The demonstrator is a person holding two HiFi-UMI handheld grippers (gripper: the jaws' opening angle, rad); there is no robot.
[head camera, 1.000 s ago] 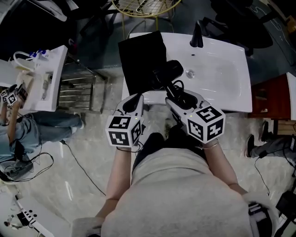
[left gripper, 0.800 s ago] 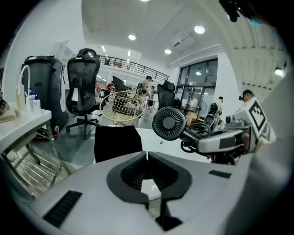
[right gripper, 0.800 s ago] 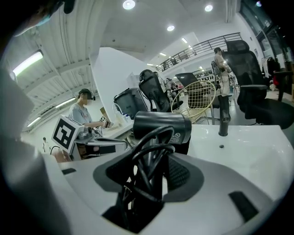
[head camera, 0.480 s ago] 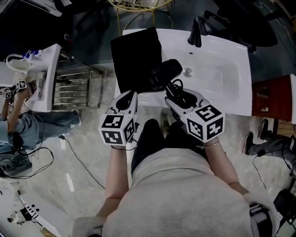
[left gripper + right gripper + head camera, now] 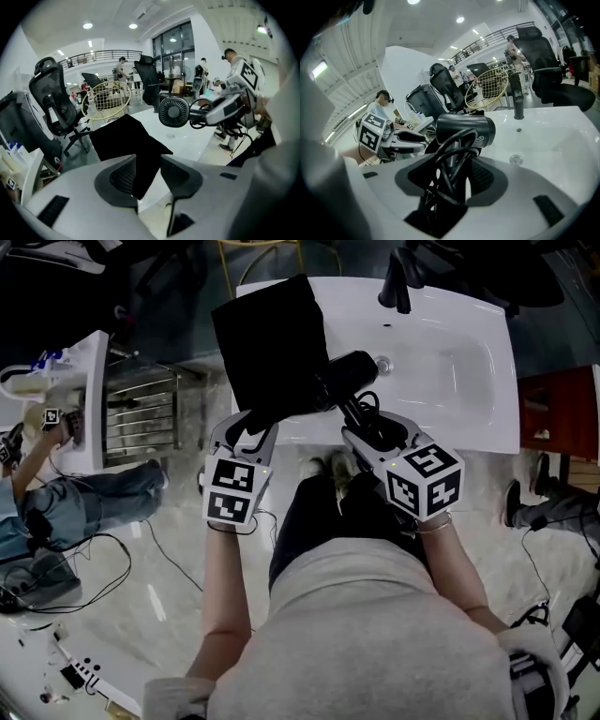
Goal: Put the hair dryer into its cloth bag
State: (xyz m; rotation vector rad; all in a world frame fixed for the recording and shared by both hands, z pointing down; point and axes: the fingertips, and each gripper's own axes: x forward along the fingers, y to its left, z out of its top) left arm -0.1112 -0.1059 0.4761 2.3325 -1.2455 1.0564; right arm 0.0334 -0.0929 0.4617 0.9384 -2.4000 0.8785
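Centre frame, the right gripper [image 5: 375,427] clamps the hair dryer [image 5: 345,376] by its handle. The left gripper [image 5: 246,423] has just been opening its jaws; the cloth bag [image 5: 267,343] corner lies loose between them.

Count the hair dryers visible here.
1. The black hair dryer is gripped in the right tongs over the white washbasin, beside the black cloth bag. No other shows.
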